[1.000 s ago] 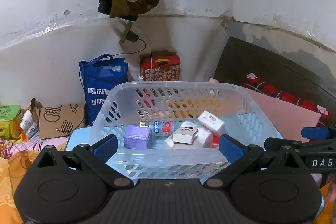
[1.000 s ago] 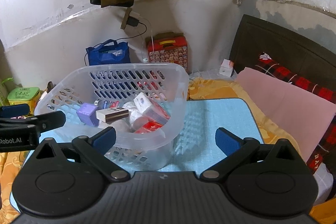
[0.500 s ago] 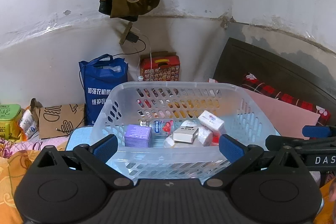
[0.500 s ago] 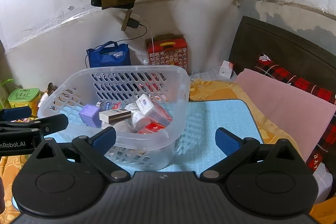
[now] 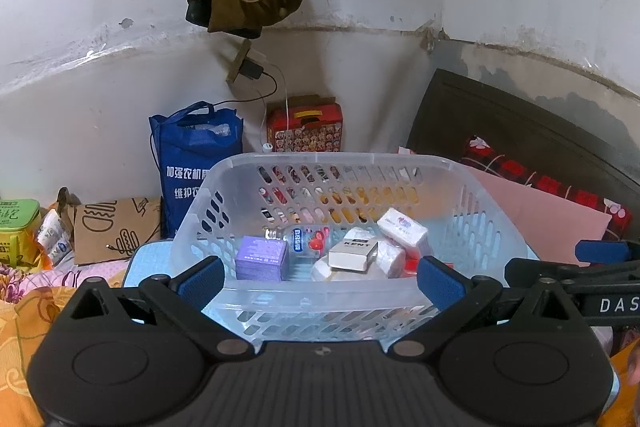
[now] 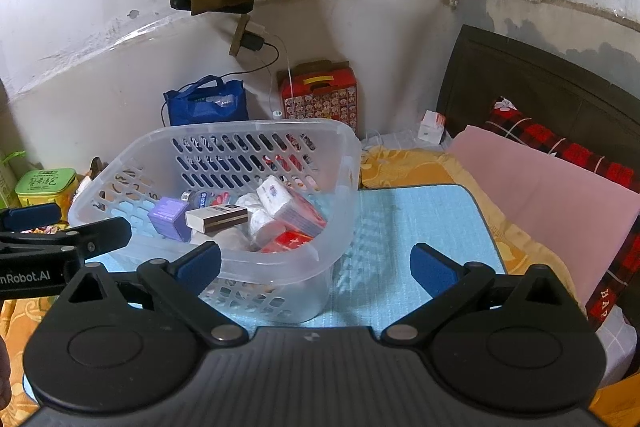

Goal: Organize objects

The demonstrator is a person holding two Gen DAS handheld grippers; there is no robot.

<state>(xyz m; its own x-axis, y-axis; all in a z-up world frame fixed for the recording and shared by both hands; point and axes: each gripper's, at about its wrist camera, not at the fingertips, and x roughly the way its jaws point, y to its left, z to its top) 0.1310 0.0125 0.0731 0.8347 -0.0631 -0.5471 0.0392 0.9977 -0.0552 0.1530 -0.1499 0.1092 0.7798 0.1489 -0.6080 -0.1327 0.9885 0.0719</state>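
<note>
1. Left wrist view: left gripper has jaws wide, nothing between them, hovering at the basket's near rim. Right gripper likewise wide and empty, near-right of the basket, over the blue mat.
2. Task items sit inside the basket, which stands on the mat: purple box at left, KENT pack in the middle, small bottle behind them, tissue packs at right, red pack near the front wall.
3. Risk 1: basket looks light and thin-walled. A finger coming down on the rim instead of inside could tip or shove it along the mat, prob. toward the far edge.
4. Risk 2: items are piled touching each other. Wide jaws closing on the KENT pack may catch a tissue pack too, or knock the bottle rolling.
5. Risk 3: tissue packs are soft, so a hard squeeze would crush them and a weak one would let them slip.
6. Risk 4: both grippers are close together at the basket front; reaching in at once could make them collide.
7. Mat right of the basket is bare, so it seems the obvious drop spot, but I can't tell the intended layout.
</note>
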